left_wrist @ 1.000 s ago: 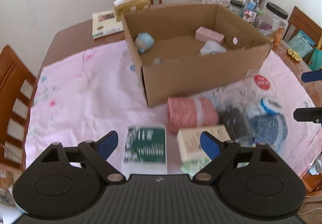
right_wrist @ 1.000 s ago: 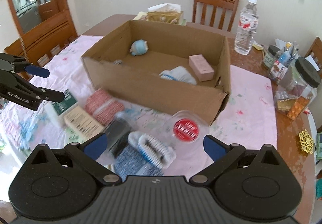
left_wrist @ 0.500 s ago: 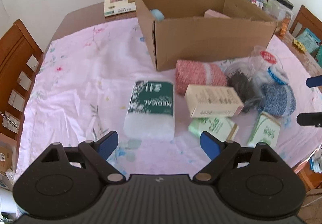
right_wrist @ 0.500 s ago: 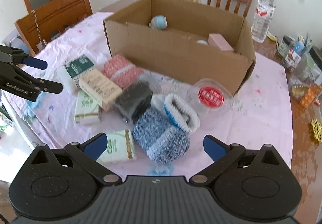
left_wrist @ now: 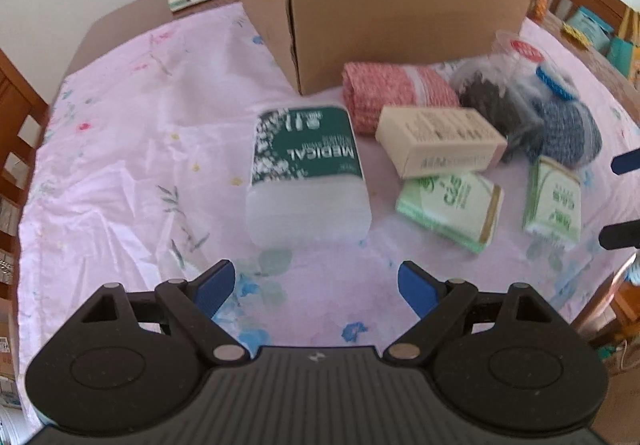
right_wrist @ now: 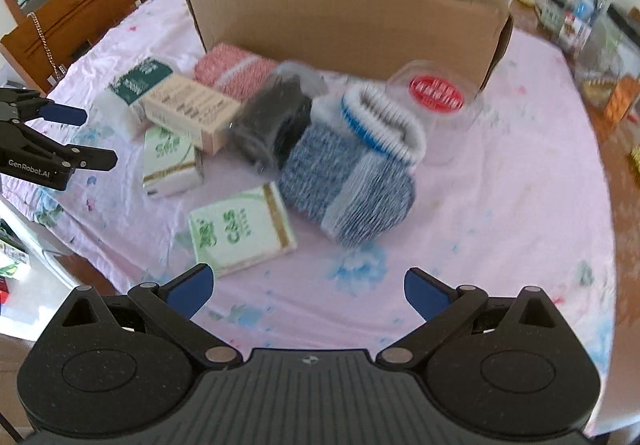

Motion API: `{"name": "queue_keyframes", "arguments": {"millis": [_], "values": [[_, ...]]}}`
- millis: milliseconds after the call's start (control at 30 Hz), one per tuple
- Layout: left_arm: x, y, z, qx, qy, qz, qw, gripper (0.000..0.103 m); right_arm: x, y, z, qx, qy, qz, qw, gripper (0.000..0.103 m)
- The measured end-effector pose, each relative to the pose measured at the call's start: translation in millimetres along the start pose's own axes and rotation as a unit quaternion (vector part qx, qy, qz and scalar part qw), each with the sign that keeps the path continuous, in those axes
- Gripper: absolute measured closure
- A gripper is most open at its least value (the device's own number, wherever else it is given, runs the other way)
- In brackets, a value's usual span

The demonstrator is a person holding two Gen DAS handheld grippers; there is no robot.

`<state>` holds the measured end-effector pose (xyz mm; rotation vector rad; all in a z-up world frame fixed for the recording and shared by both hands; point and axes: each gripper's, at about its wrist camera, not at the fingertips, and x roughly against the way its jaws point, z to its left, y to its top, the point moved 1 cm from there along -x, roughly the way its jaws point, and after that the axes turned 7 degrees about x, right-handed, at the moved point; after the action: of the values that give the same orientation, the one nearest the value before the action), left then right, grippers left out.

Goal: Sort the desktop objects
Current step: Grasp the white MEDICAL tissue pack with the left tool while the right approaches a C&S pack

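On the pink flowered cloth (left_wrist: 120,149) in front of the open cardboard box (left_wrist: 400,17), the things to be sorted lay in a loose cluster: a green-and-white pack marked MEDICAL (left_wrist: 306,173), a cream carton (left_wrist: 440,139) resting partly on a pale green tissue pack (left_wrist: 450,205), a second green tissue pack (right_wrist: 240,235) nearer the table's front edge, a red knitted roll (left_wrist: 394,95), a dark bundle in clear wrap (right_wrist: 272,121), a blue knitted sock bundle (right_wrist: 352,181) and a clear tub with a red lid (right_wrist: 436,93).

The likeliest trouble was crowding. The carton overlapped the tissue pack and touched the dark bundle, so a jaw coming down on any of them could nudge or drag its neighbour. The soft, wrapped pieces would probably squash or slip in a shallow pinch. The MEDICAL pack looked broad for the jaws if taken across its width. The two grippers also worked close together over the same pile and might get in each other's way.

The left gripper (left_wrist: 316,281) was tilted steeply down toward the cloth, its blue-tipped jaws spread wide and empty, just short of the MEDICAL pack. The right gripper (right_wrist: 308,285) was pitched down likewise, jaws wide apart with nothing between them, above bare cloth near the second tissue pack and the sock bundle.
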<state>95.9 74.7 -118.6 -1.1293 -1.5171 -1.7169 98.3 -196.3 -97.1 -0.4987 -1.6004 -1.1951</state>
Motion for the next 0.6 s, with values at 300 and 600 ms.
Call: {"name": "queue_keyframes", "arguments": {"millis": [300, 600], "values": [[0, -1, 14, -0.03, -0.03, 0.011, 0.999, 0.014, -21, 7, 19, -0.004, 0.024, 0.012, 1.0, 0.0], [9, 23, 25, -0.103, -0.061, -0.005, 0.9928, 0.014, -41, 29, 36, 0.013, 0.025, 0.013, 1.0, 0.0]]}}
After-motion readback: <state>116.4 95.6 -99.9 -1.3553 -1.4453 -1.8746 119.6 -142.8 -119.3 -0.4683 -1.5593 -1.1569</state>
